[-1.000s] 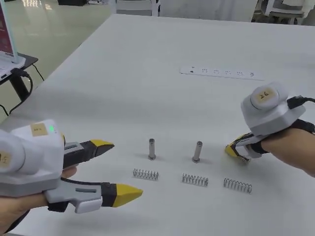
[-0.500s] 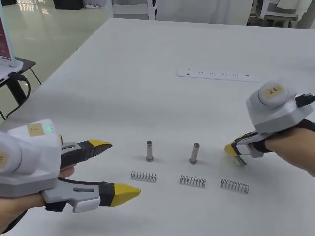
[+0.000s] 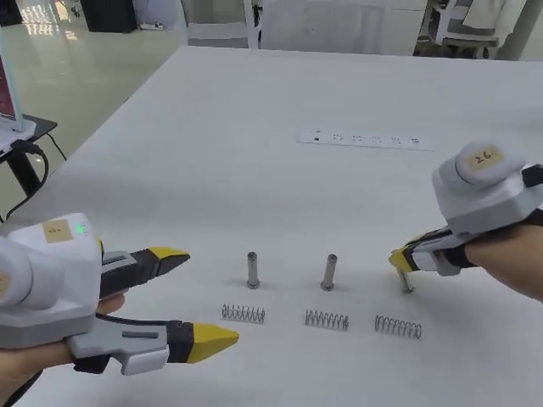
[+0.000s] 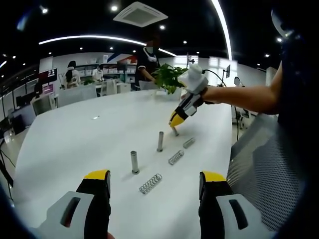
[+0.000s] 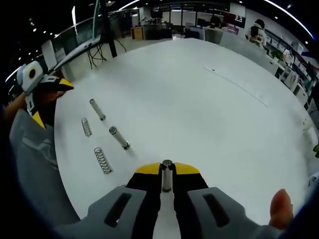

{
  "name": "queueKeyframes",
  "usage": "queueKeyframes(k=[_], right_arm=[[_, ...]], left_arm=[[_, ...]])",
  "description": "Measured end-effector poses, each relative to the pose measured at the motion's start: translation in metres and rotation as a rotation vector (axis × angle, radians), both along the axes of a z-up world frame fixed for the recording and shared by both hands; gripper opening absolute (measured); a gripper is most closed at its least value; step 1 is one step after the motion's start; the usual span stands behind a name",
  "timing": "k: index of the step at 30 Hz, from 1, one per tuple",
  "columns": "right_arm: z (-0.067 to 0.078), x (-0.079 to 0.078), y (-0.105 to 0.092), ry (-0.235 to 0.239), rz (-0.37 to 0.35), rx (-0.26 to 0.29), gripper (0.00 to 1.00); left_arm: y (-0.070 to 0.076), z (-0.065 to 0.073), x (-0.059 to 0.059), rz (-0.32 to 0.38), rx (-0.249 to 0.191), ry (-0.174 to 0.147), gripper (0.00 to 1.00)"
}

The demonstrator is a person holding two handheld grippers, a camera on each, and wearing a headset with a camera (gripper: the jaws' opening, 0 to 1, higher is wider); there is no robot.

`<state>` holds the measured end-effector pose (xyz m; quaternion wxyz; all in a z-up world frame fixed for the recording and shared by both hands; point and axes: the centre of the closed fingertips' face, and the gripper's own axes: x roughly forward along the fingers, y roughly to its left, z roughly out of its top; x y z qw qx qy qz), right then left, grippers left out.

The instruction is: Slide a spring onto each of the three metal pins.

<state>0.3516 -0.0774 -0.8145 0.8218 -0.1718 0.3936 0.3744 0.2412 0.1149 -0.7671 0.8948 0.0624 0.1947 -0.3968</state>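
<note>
Two steel pins stand upright on the white table. Three springs lie in a row just in front of them. My right gripper is shut on the third pin, which pokes down from its yellow tips close to the table; this pin sits between the shut jaws of the gripper. My left gripper is open and holds nothing, left of the row. Between its fingers I see the springs and pins ahead.
A white power strip lies flat farther back on the table. The table's left edge drops to the floor, where a dark stand is. People and a plant are beyond the far side.
The head camera has tilted, so everything sits lower in the picture. My right gripper has risen slightly over the table, and the pin's lower end now shows under its tips. The left gripper has hardly moved.
</note>
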Motion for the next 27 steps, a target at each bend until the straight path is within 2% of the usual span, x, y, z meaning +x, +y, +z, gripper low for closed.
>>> queueKeyframes(k=[13,27], right_arm=[[0.002,-0.008,-0.005,-0.008,-0.011,0.012,0.05],[0.003,-0.013,-0.008,-0.027,0.035,0.002,0.06]], left_arm=[[-0.002,0.001,-0.002,-0.008,0.003,-0.004,0.68],[-0.003,0.0,-0.004,-0.009,0.005,-0.006,0.68]])
